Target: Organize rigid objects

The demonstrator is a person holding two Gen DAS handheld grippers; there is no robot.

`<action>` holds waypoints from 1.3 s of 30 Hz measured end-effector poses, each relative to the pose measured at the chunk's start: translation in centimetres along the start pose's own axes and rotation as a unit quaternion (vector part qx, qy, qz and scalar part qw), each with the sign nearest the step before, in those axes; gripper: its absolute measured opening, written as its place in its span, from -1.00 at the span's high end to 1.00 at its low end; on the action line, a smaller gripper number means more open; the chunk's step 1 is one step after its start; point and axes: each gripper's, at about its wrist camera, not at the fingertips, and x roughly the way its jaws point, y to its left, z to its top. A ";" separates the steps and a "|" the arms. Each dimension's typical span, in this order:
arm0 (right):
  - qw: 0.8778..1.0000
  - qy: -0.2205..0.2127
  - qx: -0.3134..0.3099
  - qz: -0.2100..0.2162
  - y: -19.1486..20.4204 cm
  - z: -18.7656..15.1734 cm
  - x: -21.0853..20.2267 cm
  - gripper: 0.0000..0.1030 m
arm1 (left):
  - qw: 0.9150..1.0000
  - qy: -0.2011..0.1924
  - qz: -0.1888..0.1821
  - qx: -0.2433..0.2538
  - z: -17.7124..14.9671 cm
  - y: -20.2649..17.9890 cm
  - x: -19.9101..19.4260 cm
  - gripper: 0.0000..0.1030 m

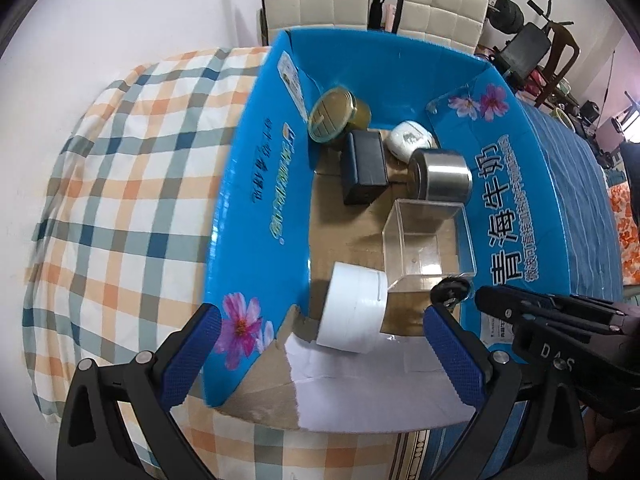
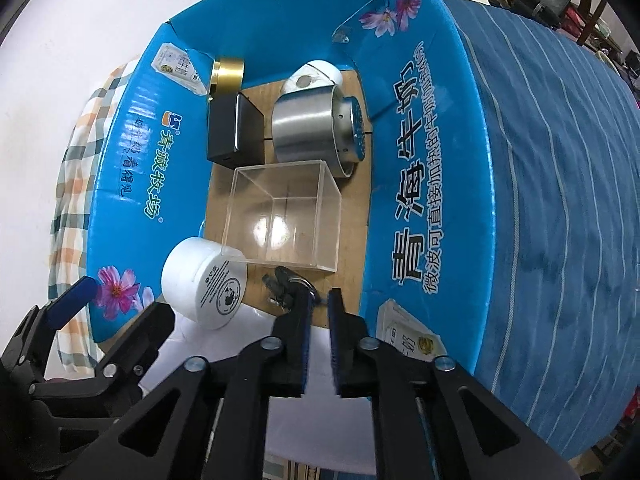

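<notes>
- The right gripper (image 2: 319, 308) hangs at the near edge of the blue cardboard box (image 2: 404, 184), its jaws drawn close with a narrow gap left between them. A bunch of keys (image 2: 286, 286) on a metal ring lies on the box floor right at the left fingertip. Whether the ring is pinched I cannot tell; it looks to sit just beside the tip, not between the pads.
- The left gripper (image 1: 320, 344) is spread wide, holding nothing, its blue pads straddling the torn near flap of the box.
- Between those pads, a little beyond, a white plastic jar (image 1: 354, 308) lies on its side on the box floor, label end toward the right gripper. It is probably light, stiff and smooth, so apt to roll; clamping across the round body seems safest.
- Just beside the jar stands a clear acrylic cube box (image 2: 282, 216), open and empty. Rigid but slick and likely brittle, it is best taken by one wall near the rim.
- Beyond it a steel cylinder (image 2: 314, 124) lies on its side, likely the heaviest piece, with a black rectangular case (image 2: 232, 128) to its left.
- Farthest, against the back wall, sit a white rounded case (image 1: 408, 138) and a gold-lidded tin (image 1: 334, 114).
</notes>
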 end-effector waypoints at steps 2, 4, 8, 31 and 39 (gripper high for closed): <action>1.000 -0.001 -0.001 -0.004 0.1 -0.1 -0.5 0.41 | 1.000 -0.003 0.003 -0.006 0.2 0.4 -0.5 -1.00; 1.000 -0.005 0.001 -0.008 -0.1 -0.1 -1.2 -0.08 | 1.000 -0.006 0.005 -0.013 0.5 0.8 -1.0 -1.00; 1.000 -0.019 0.001 -0.013 -0.2 -0.1 -2.9 -0.40 | 1.000 -0.012 0.020 -0.021 0.7 1.2 -2.1 -1.00; 0.991 -0.131 -0.002 -0.020 -1.2 -6.9 -24.2 -0.83 | 0.993 -0.120 -0.001 0.012 0.3 -4.0 -22.1 -1.00; 0.985 -0.169 0.010 -0.028 -2.2 -9.7 -31.2 -0.83 | 0.989 -0.147 0.000 0.018 -0.6 -5.5 -26.5 -1.00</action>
